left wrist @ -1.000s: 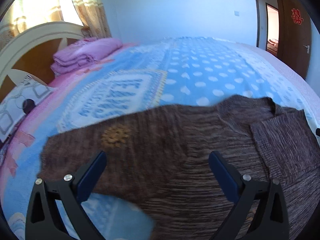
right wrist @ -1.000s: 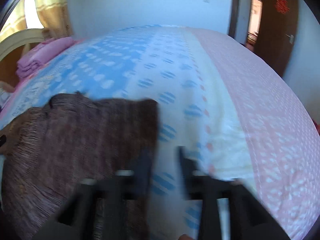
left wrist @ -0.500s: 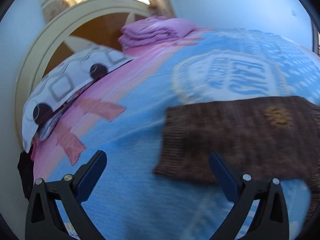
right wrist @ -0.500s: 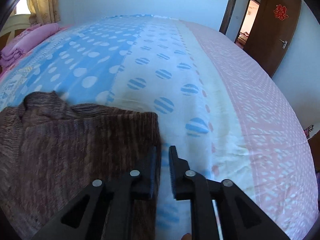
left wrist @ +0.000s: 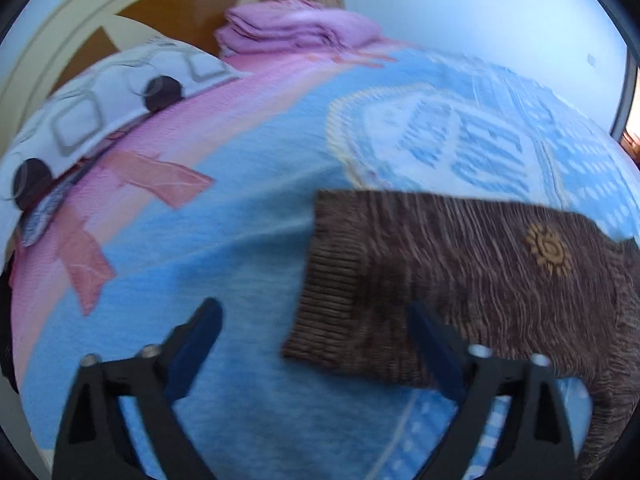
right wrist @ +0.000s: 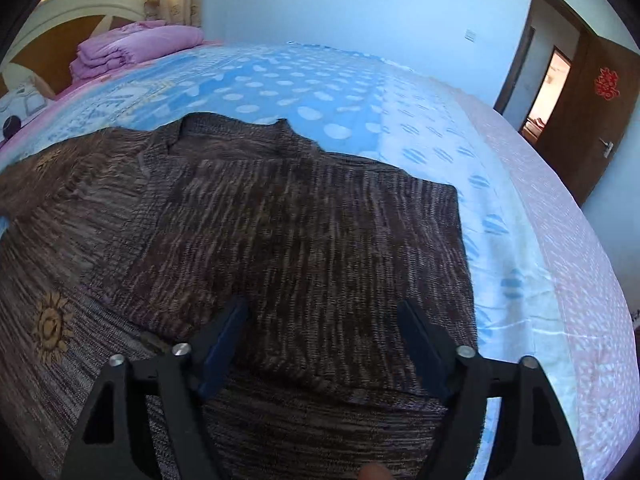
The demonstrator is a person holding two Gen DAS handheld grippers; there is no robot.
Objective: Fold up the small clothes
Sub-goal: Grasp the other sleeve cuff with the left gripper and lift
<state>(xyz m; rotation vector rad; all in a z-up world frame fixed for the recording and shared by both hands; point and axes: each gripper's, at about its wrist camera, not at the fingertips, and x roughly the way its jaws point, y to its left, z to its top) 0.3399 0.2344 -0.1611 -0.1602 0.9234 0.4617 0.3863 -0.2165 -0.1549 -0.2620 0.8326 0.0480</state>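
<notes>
Covering the bed, a blue dotted blanket [right wrist: 320, 80] bears the brown sweater [right wrist: 300, 240] — both claws gape, empty.

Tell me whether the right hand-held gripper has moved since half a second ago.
Yes. The right hand-held gripper shifted left from the sweater's right edge and has just opened.

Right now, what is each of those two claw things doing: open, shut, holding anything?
Left gripper: open, holding nothing, at the brown sweater sleeve end; its jaws have just narrowed.
Right gripper: open, empty, over the folded-in sleeve; its jaws have just spread.
</notes>
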